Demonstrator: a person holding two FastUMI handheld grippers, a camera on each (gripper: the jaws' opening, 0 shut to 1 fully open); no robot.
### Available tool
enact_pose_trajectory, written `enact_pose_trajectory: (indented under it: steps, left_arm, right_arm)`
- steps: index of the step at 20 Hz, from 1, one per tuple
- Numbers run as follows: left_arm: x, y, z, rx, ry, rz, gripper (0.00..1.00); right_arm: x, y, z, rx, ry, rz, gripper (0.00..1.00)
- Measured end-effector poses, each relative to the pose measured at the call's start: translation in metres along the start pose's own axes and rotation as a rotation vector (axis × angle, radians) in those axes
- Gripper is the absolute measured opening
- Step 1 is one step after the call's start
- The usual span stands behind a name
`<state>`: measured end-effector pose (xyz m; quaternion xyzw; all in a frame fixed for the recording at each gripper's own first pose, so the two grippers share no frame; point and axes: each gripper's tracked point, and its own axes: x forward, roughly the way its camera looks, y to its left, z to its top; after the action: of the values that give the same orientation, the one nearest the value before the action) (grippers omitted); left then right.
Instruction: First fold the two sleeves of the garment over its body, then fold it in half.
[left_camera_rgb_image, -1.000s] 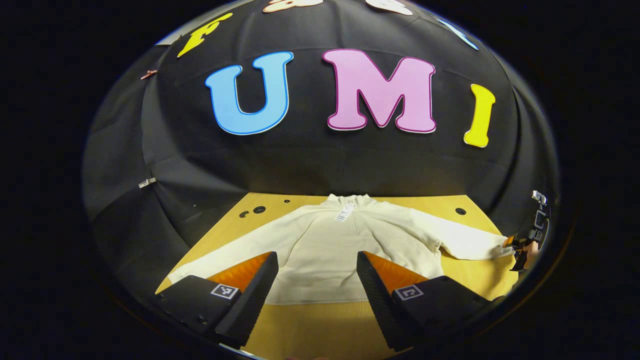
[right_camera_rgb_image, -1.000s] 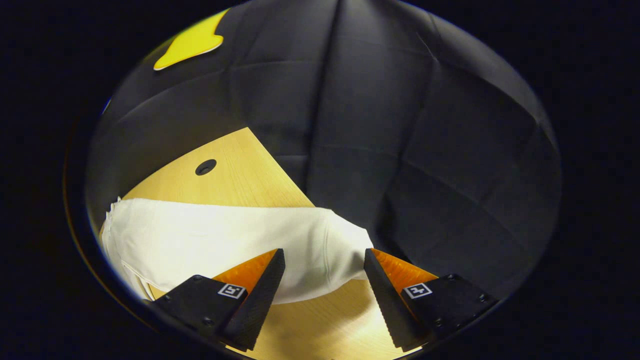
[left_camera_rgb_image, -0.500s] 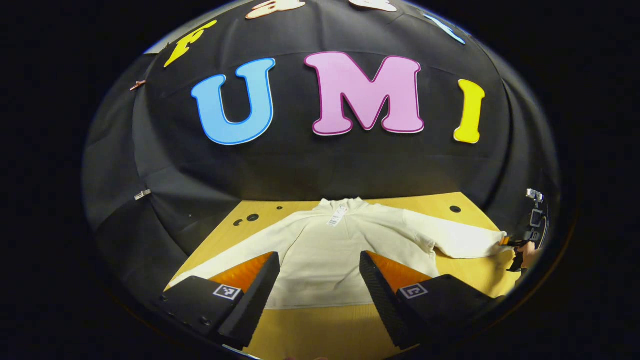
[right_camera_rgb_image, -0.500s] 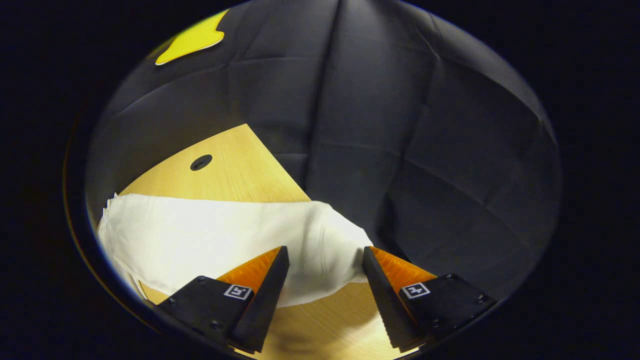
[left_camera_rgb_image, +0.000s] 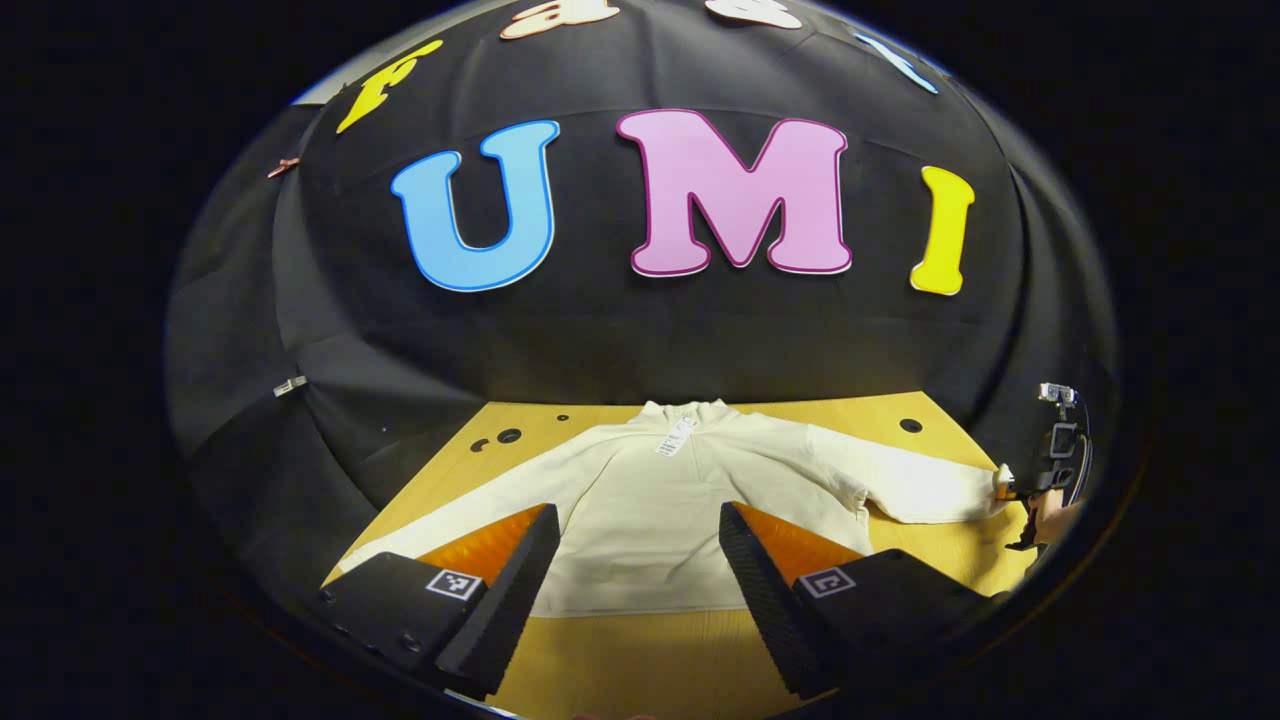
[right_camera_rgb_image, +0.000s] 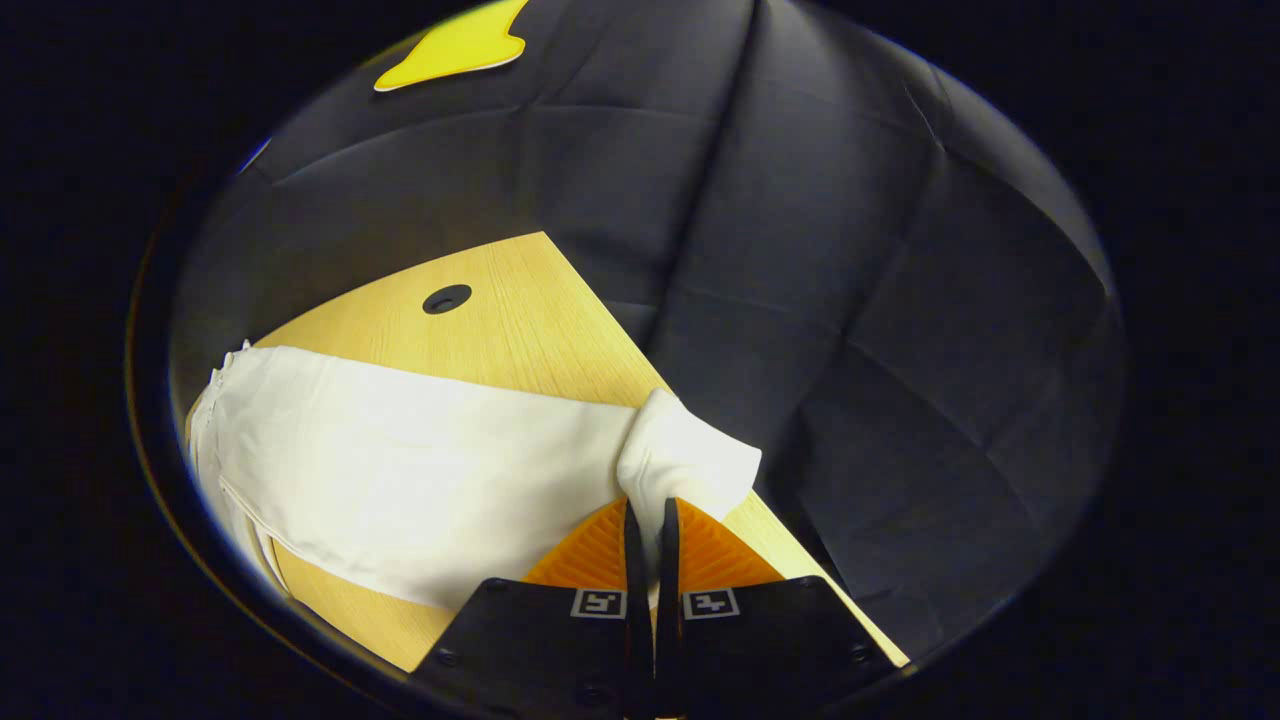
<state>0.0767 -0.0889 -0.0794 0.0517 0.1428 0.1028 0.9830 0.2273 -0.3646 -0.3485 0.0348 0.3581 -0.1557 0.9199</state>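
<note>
A cream long-sleeved garment (left_camera_rgb_image: 660, 510) lies flat on the wooden table (left_camera_rgb_image: 640, 650), collar toward the wall, both sleeves spread out. My left gripper (left_camera_rgb_image: 630, 560) hangs open above the hem, nothing between its fingers. In the right gripper view, my right gripper (right_camera_rgb_image: 650, 530) is shut on the cuff (right_camera_rgb_image: 690, 465) of the right sleeve (right_camera_rgb_image: 420, 470) at the table's right edge. The cuff bunches up above the closed fingers. The left gripper view shows that same right gripper (left_camera_rgb_image: 1005, 488), far right, pinching the sleeve end (left_camera_rgb_image: 990, 485), with a hand (left_camera_rgb_image: 1050, 515) behind it.
The table has a round hole (right_camera_rgb_image: 447, 298) behind the right sleeve and small holes (left_camera_rgb_image: 500, 438) at the back left. Black cloth walls close in the table at the back and right. Bare wood lies in front of the hem.
The right gripper went from open around the cuff to shut on it, and the cuff is now bunched and slightly raised. The left gripper stayed open, barely shifting.
</note>
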Motion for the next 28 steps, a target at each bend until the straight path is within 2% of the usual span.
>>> enact_pose_trajectory:
  steps: [6, 12, 13, 14, 21, 25, 28]
  left_arm:
    - [-0.004, 0.016, 0.002, -0.026, -0.012, 0.014, 0.99]
    - [-0.009, 0.040, 0.001, -0.059, -0.018, 0.018, 0.99]
    - [-0.010, 0.046, 0.001, -0.060, -0.021, 0.022, 0.99]
    - [-0.011, 0.053, 0.002, -0.058, -0.030, 0.029, 0.99]
    - [-0.019, 0.098, -0.009, -0.126, -0.042, 0.054, 0.99]
    - [-0.024, 0.128, -0.025, -0.090, -0.027, 0.080, 0.99]
    - [-0.032, 0.150, -0.028, -0.122, -0.034, 0.108, 0.99]
  right_arm:
    - [-0.008, 0.005, 0.007, -0.009, 0.023, 0.000, 0.06]
    - [-0.042, 0.022, 0.039, 0.011, -0.032, 0.001, 0.05]
    - [-0.048, 0.029, 0.048, 0.000, -0.045, 0.008, 0.00]
    - [-0.053, 0.036, 0.056, -0.020, -0.058, 0.015, 0.05]
    - [-0.097, 0.114, 0.112, -0.120, -0.161, 0.106, 0.05]
    - [-0.118, 0.167, 0.136, -0.177, -0.217, 0.157, 0.05]
    - [-0.130, 0.212, 0.149, -0.217, -0.244, 0.207, 0.05]
